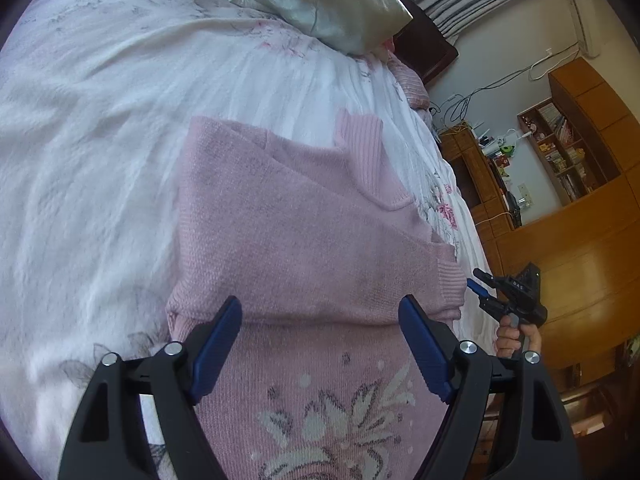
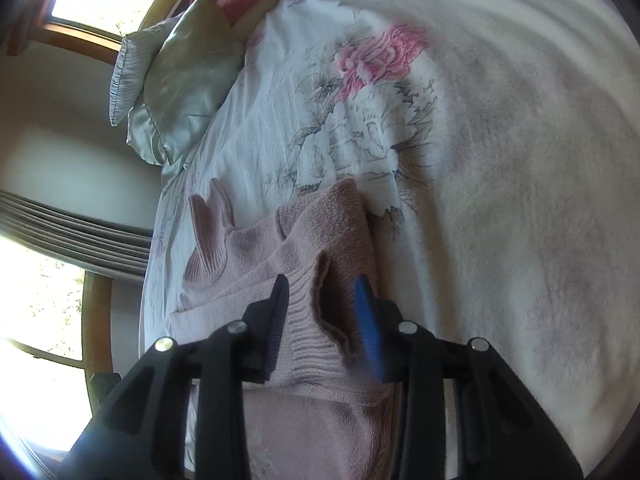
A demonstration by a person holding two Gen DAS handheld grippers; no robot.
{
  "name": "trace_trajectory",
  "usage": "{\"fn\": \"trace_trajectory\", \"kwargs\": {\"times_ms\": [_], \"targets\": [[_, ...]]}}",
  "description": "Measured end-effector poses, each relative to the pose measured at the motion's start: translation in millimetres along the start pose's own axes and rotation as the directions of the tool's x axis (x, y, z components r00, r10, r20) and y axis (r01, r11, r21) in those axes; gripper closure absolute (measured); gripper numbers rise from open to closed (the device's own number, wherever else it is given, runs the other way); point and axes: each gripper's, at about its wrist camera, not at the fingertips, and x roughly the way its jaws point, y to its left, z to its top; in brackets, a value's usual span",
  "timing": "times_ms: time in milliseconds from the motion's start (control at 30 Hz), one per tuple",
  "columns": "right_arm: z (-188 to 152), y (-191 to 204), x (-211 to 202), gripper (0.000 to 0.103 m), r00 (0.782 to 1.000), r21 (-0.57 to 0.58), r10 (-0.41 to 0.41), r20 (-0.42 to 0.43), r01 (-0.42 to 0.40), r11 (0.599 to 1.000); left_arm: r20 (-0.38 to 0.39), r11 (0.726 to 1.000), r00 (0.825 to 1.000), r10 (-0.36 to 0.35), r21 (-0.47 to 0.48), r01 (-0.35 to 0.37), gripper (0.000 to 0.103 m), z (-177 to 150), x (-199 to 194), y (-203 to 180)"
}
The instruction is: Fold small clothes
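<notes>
A pink knit sweater (image 1: 304, 232) lies on the bed, its flower pattern near me and its ribbed collar (image 1: 360, 148) at the far end. My left gripper (image 1: 320, 320) hovers wide open over the sweater's middle, holding nothing. At the sweater's right edge, a hand holds my right gripper (image 1: 480, 288) against the ribbed sleeve cuff (image 1: 452, 280). In the right wrist view the right gripper (image 2: 322, 312) has its fingers drawn in on both sides of that cuff (image 2: 316, 312). The cuff is bunched between them with its mouth gaping.
The white floral bedspread (image 1: 100, 152) spreads wide to the left and beyond the sweater. A silvery pillow (image 1: 332, 4) lies at the head of the bed. The bed's right edge drops toward wooden cabinets (image 1: 580, 248) and a shelf.
</notes>
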Motion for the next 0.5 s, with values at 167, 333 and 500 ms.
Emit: {"fn": "trace_trajectory", "kwargs": {"times_ms": [167, 333, 500], "targets": [[-12.8, 10.0, 20.5, 0.068, 0.995, -0.086, -0.073, -0.061, 0.068, 0.994, -0.013, 1.0, 1.0, 0.018, 0.02, -0.018, 0.022, 7.6, 4.6, -3.7], [-18.4, 14.0, 23.2, 0.099, 0.993, -0.13, -0.111, -0.034, 0.106, 0.986, -0.034, 1.0, 0.999, 0.024, 0.017, -0.023, 0.022, 17.2, 17.4, -5.4], [-16.2, 7.5, 16.4, 0.1, 0.991, -0.127, -0.131, -0.007, 0.129, 0.984, -0.036, 1.0, 0.999, 0.022, -0.008, -0.022, 0.022, 29.8, 30.8, 1.9]]}}
